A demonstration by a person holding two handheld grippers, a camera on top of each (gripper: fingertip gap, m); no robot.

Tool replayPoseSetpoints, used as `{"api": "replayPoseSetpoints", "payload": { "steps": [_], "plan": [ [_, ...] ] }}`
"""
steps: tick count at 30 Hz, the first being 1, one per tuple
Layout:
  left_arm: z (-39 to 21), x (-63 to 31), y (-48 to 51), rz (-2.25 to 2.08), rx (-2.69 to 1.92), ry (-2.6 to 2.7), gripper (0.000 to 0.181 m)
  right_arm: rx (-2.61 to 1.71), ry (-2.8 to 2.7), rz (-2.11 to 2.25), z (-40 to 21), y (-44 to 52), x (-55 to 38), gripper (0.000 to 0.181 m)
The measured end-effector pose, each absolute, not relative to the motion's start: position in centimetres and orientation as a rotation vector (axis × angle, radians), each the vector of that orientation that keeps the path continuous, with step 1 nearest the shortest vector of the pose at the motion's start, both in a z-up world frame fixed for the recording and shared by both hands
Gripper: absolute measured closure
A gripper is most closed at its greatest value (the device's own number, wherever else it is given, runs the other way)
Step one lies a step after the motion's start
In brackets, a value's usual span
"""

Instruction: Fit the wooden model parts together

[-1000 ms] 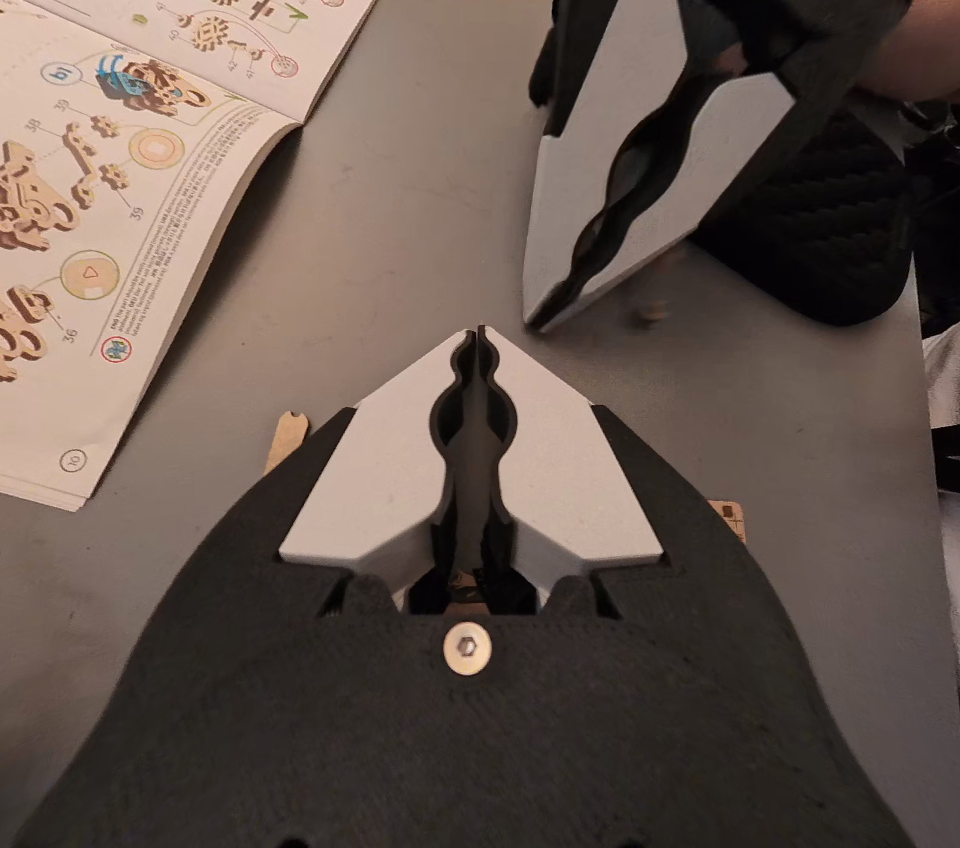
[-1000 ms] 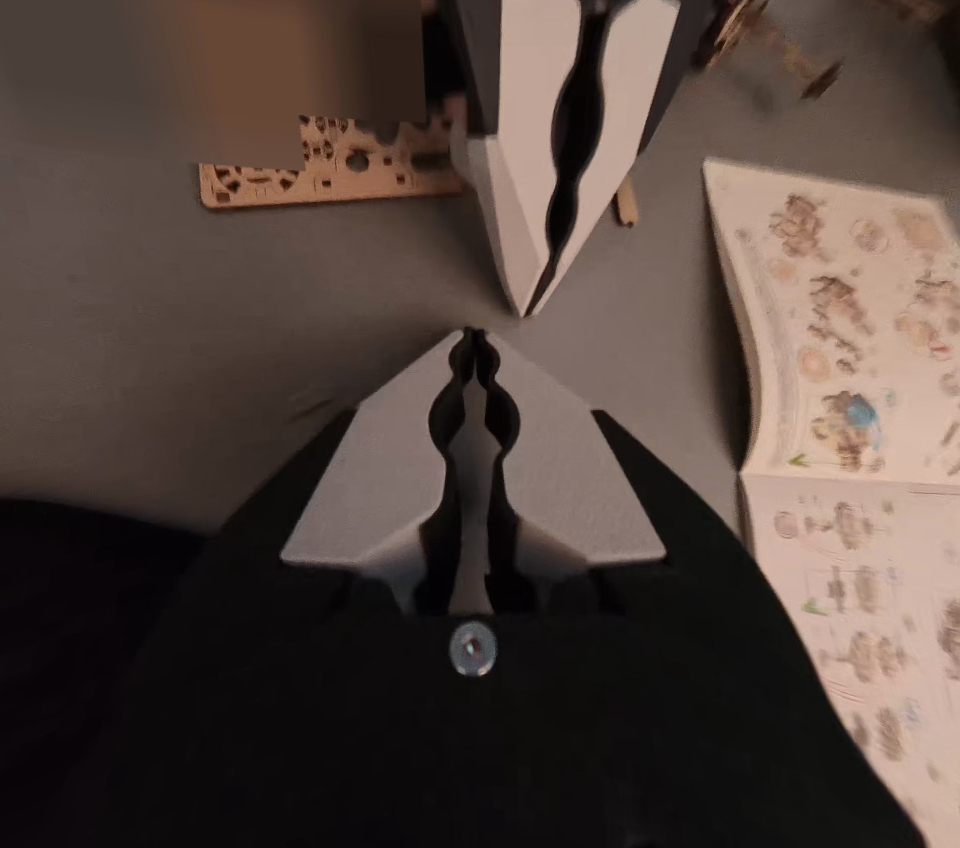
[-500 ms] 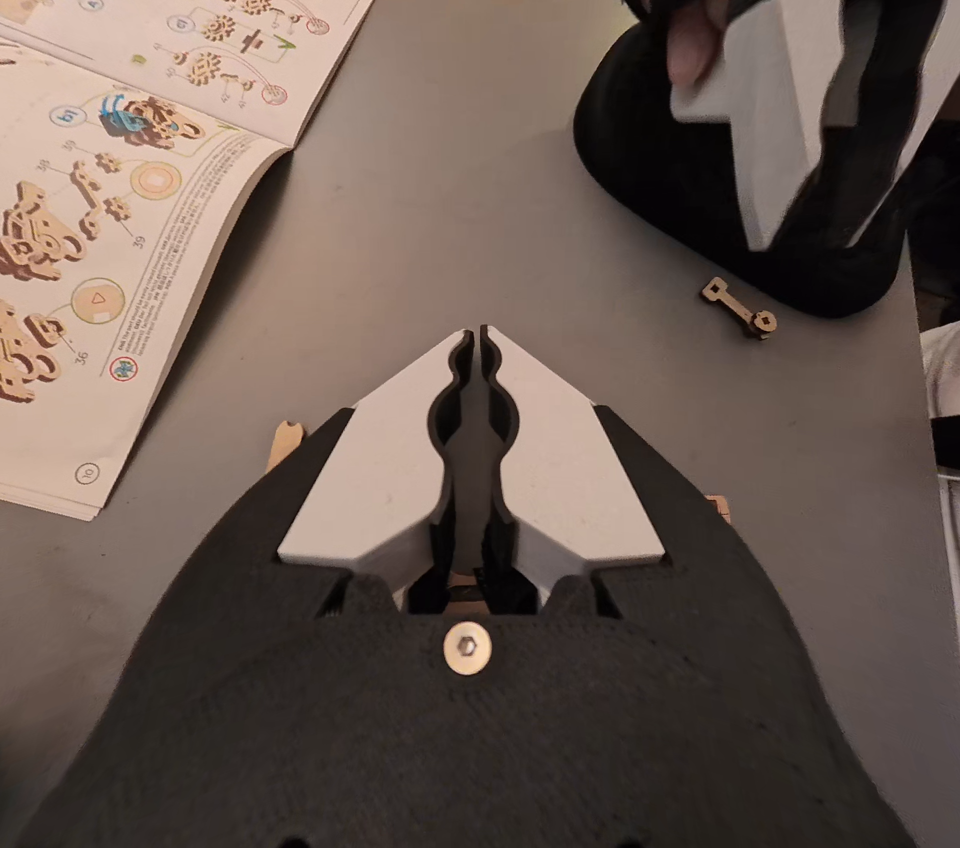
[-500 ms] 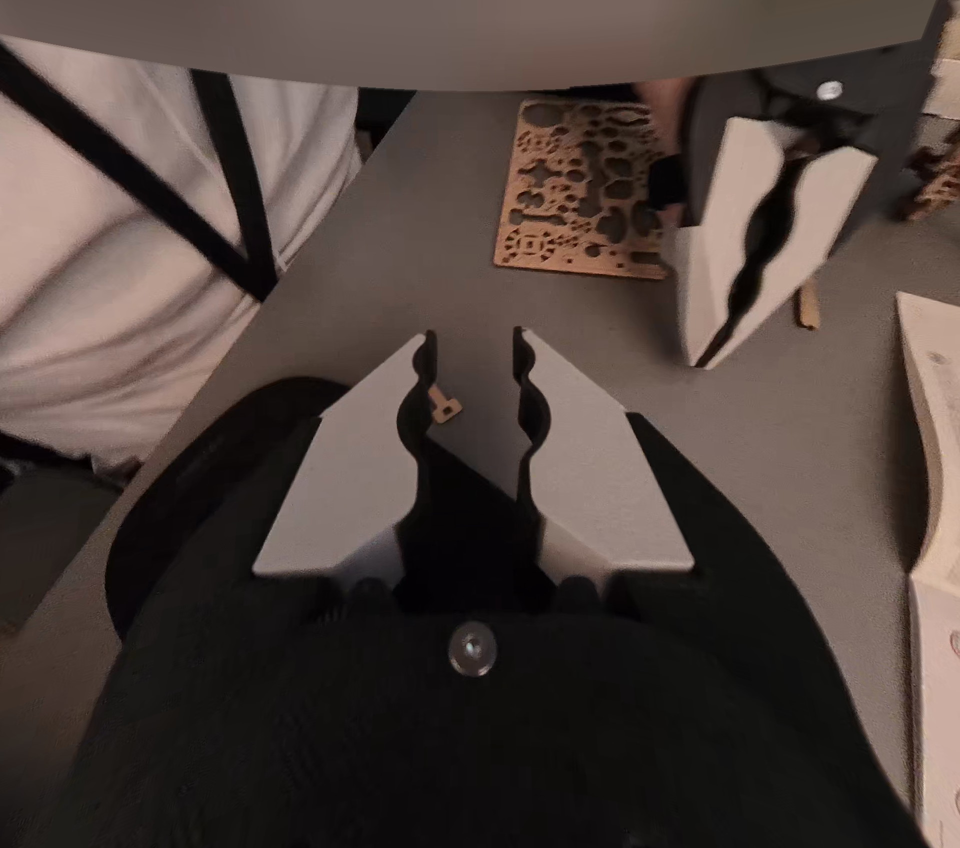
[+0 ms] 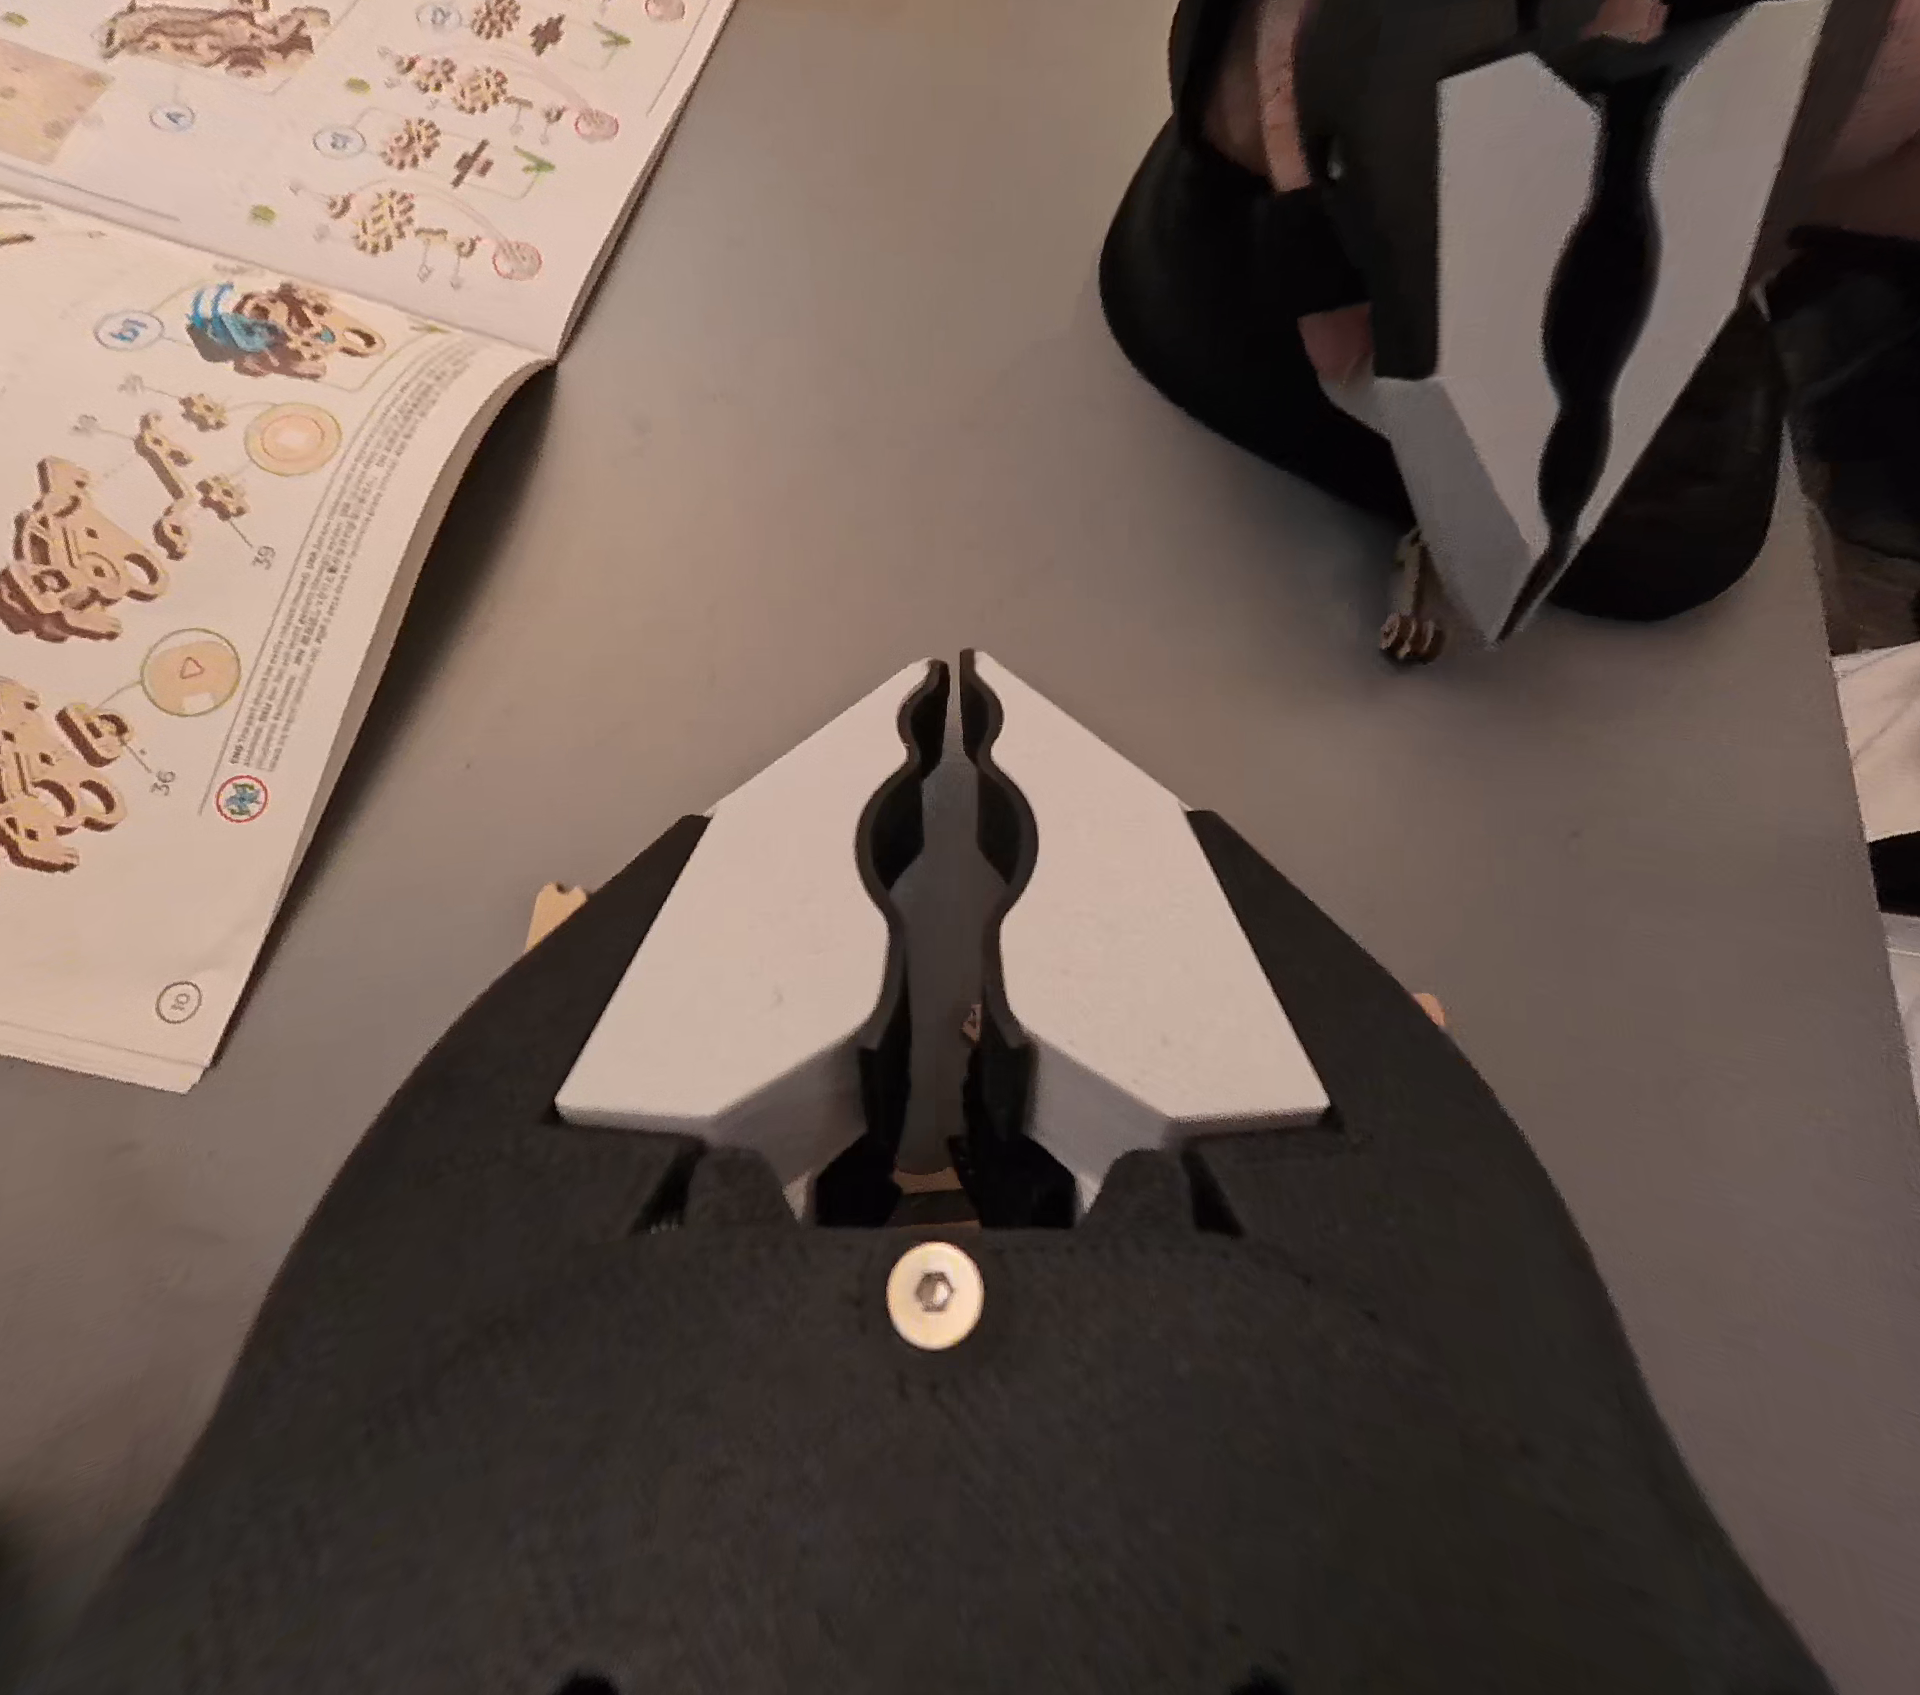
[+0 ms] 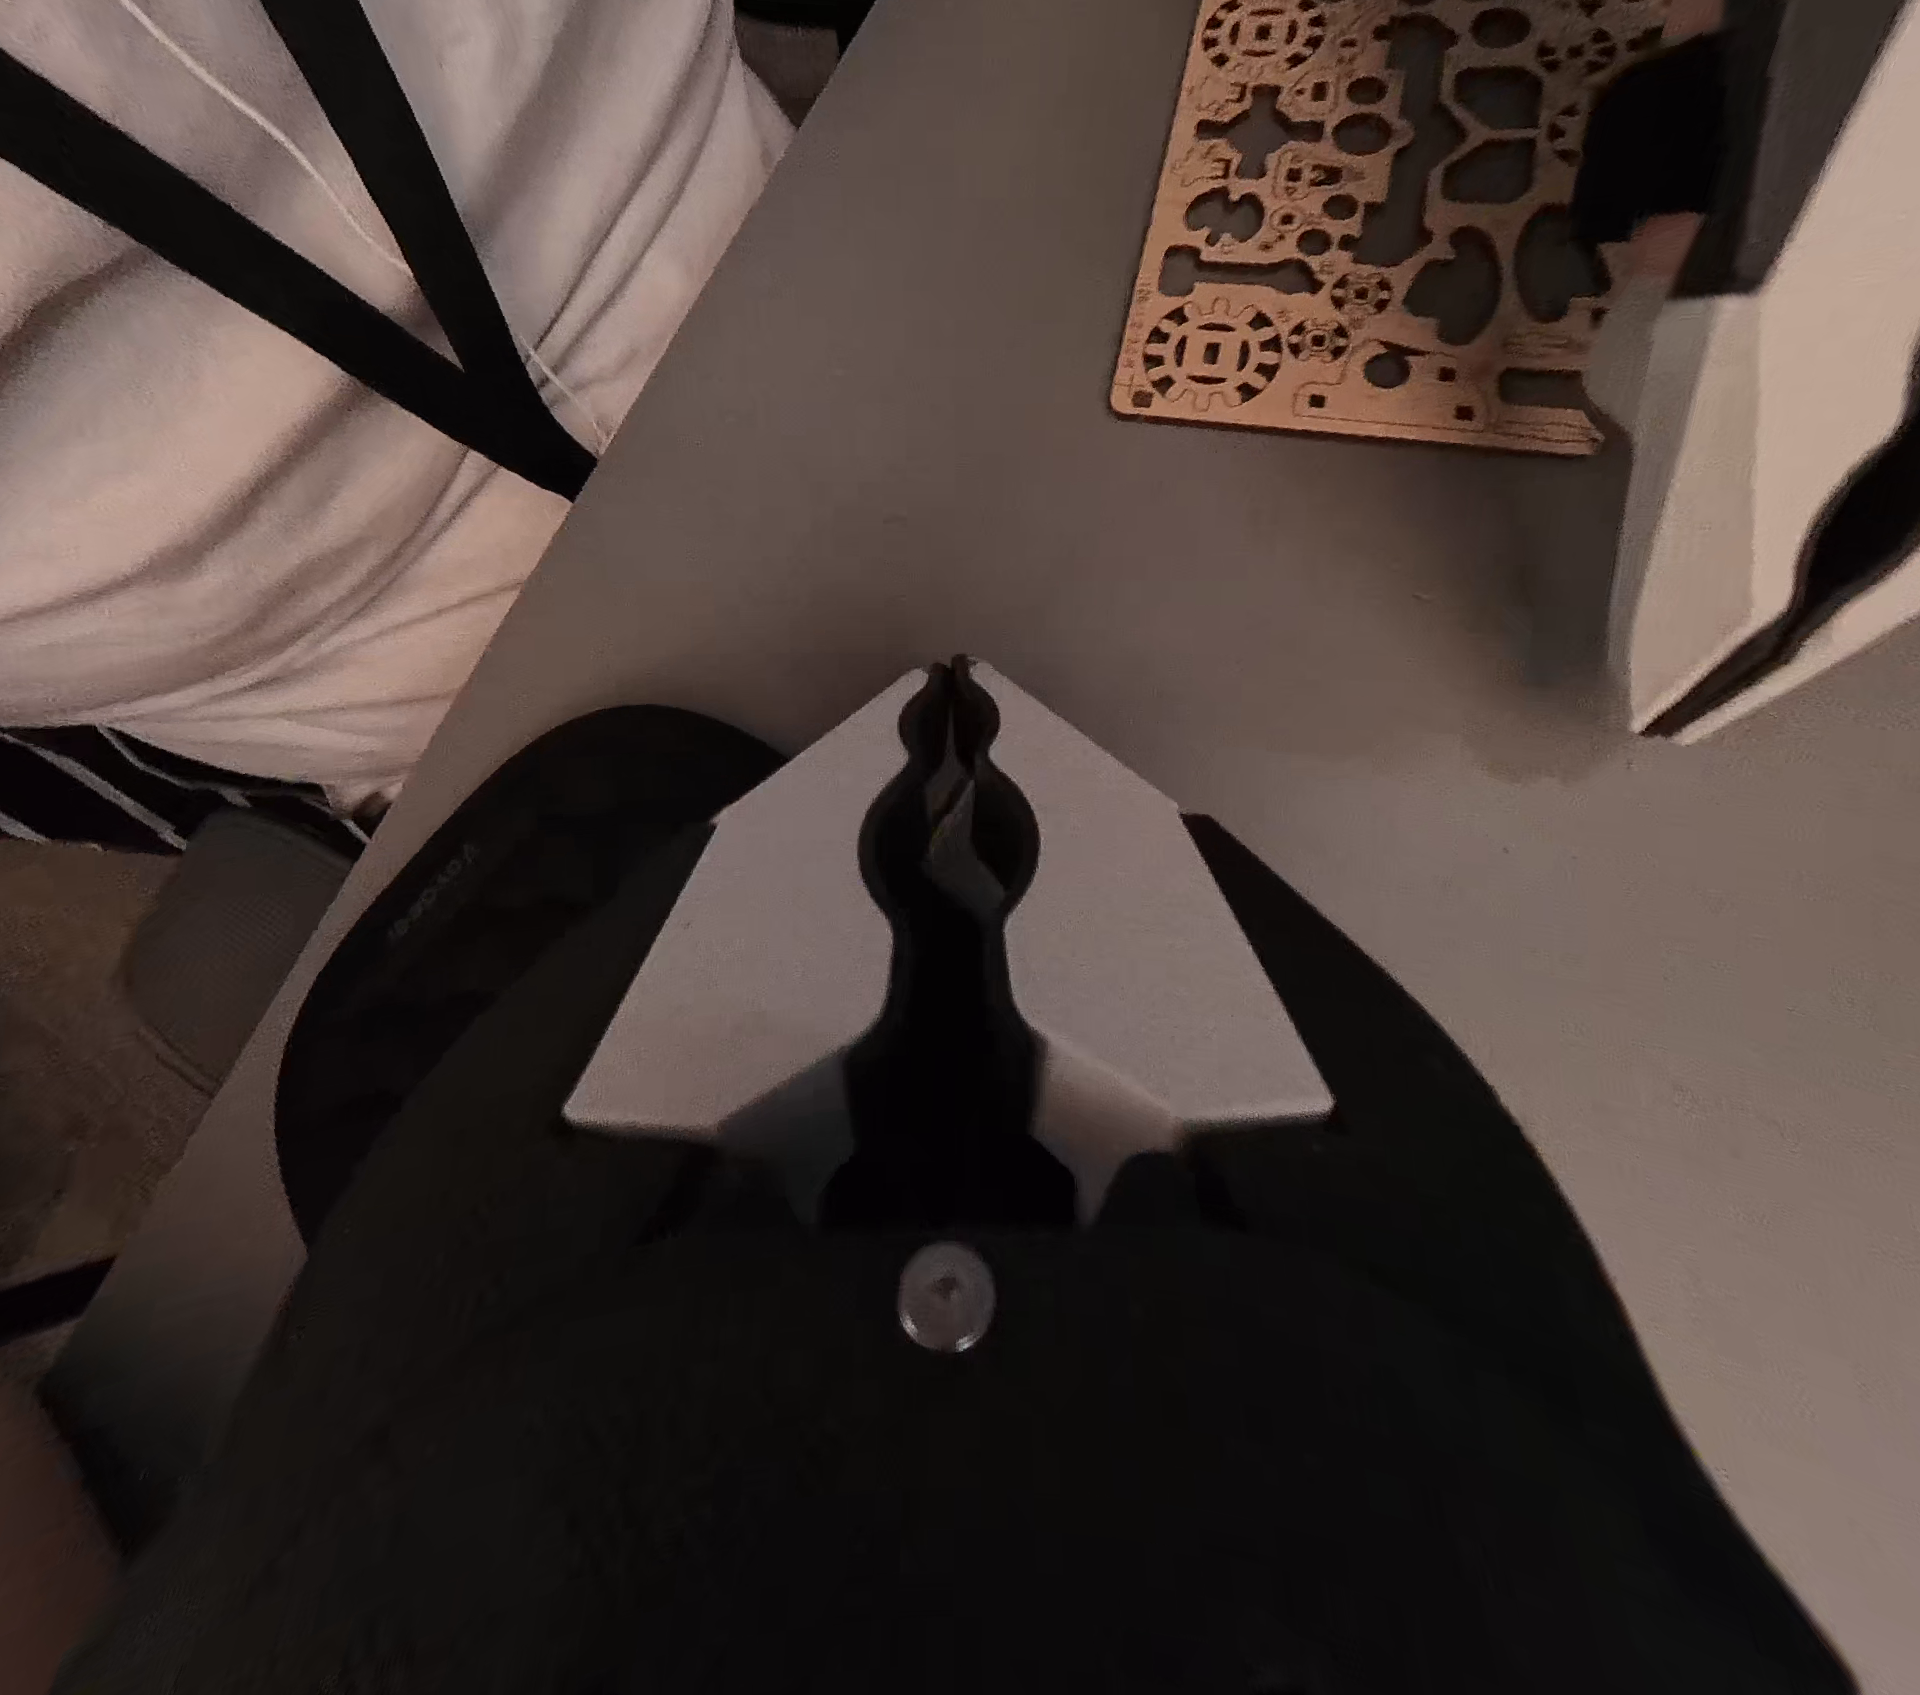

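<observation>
A small key-shaped wooden part (image 5: 1408, 596) stands tilted at the tip of my right gripper (image 5: 1507, 629), by the black pad. In the right wrist view my right gripper (image 6: 954, 669) is shut, with a thin pale sliver between its jaws. The part seems pinched at the tips. My left gripper (image 5: 954, 666) is shut and empty, low over the grey table (image 5: 935, 295). It also shows at the right edge of the right wrist view (image 6: 1662, 715). A punched-out wooden parts sheet (image 6: 1382, 191) lies behind it; its corners (image 5: 556, 907) peek out from under my left gripper.
An open instruction booklet (image 5: 312, 295) lies at the left. A black pad (image 5: 1226, 315) sits at the table's right edge, also in the right wrist view (image 6: 468, 814). A person in a white shirt (image 6: 312, 295) stands beyond that edge. The tips of one gripper are about 12 centimeters away from the tips of the other.
My right gripper opened over the small wooden part, then came down and shut at it. The part turned from lying flat to tilted. My left gripper stayed shut, almost still.
</observation>
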State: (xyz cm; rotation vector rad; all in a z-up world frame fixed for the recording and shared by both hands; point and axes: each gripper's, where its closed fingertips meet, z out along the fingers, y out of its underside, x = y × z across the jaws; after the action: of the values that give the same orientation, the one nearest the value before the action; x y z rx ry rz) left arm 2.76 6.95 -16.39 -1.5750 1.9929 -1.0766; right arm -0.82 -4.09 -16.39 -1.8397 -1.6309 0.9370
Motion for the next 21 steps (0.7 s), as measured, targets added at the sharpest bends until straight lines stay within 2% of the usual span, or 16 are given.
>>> {"api": "replayPoseSetpoints", "payload": {
  "steps": [2, 4, 10, 11, 13, 18, 21],
  "plan": [
    [-16.2, 2.8, 7.1, -1.079, -1.571, 1.980, 0.181, -1.842, -1.580, 0.953, -15.8, -3.6, -0.4, 0.181],
    [-16.1, 2.8, 7.3, -1.080, -1.572, 1.973, 0.181, -1.840, -1.503, 0.947, -14.9, -2.9, 0.0, 0.170],
    [-16.4, 2.8, 7.3, -1.078, -1.580, 1.984, 0.181, -2.082, -1.527, 0.932, -16.9, -3.9, 0.4, 0.164],
    [-16.5, 2.8, 7.3, -1.066, -1.579, 1.988, 0.181, -2.111, -1.529, 0.902, -17.2, -3.9, 0.3, 0.164],
    [-16.6, 2.8, 7.4, -1.046, -1.570, 1.995, 0.181, -2.132, -1.567, 0.783, -17.7, -3.5, 0.6, 0.179],
    [-15.2, 3.2, 7.4, -1.061, -1.474, 1.948, 0.181, -1.795, -1.726, 0.431, -16.3, -2.6, 0.2, 0.180],
    [-13.6, 3.6, 7.4, -1.117, -1.390, 1.888, 0.181, -1.476, -1.707, 0.015, -13.5, -0.1, 0.0, 0.181]
  ]
}}
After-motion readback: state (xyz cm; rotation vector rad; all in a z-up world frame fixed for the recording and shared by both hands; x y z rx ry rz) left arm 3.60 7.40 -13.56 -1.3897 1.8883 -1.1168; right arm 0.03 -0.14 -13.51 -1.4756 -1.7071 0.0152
